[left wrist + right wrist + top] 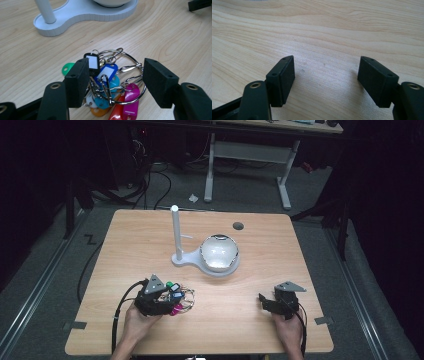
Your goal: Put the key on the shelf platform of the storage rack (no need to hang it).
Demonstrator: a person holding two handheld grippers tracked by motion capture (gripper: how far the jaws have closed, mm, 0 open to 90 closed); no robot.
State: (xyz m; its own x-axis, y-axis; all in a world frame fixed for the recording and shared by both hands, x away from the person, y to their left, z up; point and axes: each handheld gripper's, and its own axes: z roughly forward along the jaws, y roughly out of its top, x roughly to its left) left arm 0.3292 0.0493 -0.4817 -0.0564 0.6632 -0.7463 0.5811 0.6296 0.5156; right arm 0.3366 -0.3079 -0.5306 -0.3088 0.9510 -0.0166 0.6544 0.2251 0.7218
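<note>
The wooden table carries a white stand with an upright post and a shiny bowl on its base. Nearer the person than that stand, to its left, lies a bunch of coloured key tags on metal rings. The left gripper straddles the bunch, jaws spread, pads not pressing it. Right of the stand, the right gripper rests open over bare wood.

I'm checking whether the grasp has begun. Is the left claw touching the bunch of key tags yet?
Cannot tell. In the left gripper view the left claw straddles the bunch of key tags, jaws open; one jaw overlaps the black tag, but neither contact nor a gap shows plainly.
</note>
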